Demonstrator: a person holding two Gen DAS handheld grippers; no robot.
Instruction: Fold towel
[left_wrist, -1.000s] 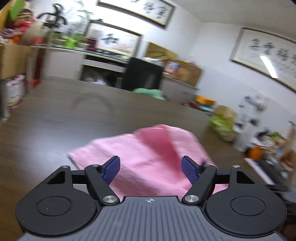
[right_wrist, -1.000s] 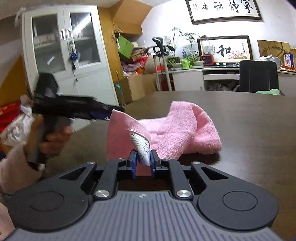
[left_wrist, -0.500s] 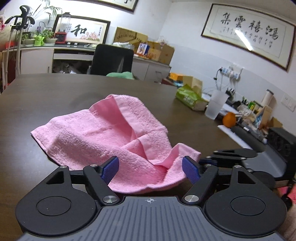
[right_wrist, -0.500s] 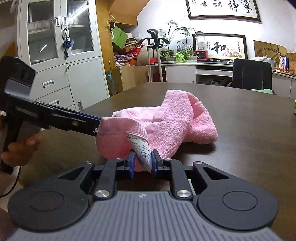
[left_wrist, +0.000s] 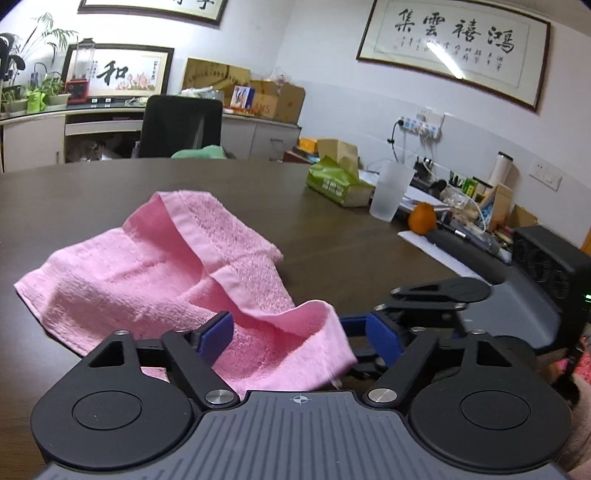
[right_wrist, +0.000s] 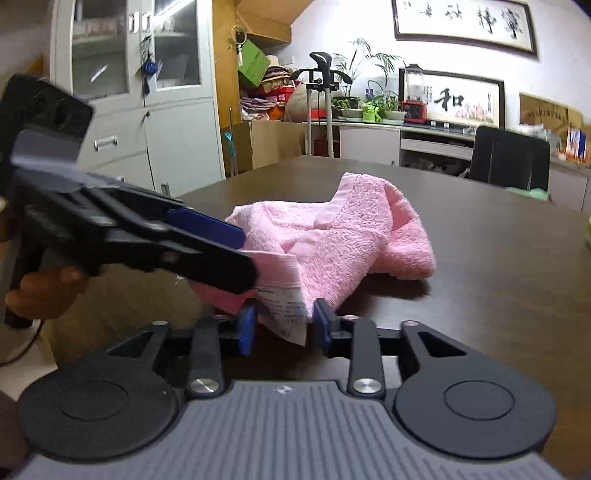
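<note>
- Towel (left_wrist: 155, 273) lies crumpled on the table (left_wrist: 332, 236), one corner lifted at the near edge.
- Right gripper (right_wrist: 282, 325), clamped on the label corner half a second ago, now has its jaws parted a little, the label loose between them.
- Left gripper (left_wrist: 299, 332) has closed in, jaws wide around that corner: a hand-over, I'd judge.
- Dark wood table; cluttered office, tissue box (left_wrist: 338, 182), cup (left_wrist: 389, 190), orange (left_wrist: 421, 218).

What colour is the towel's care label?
White with small dark print; the label shows best in the right wrist view, on the pink towel.
</note>
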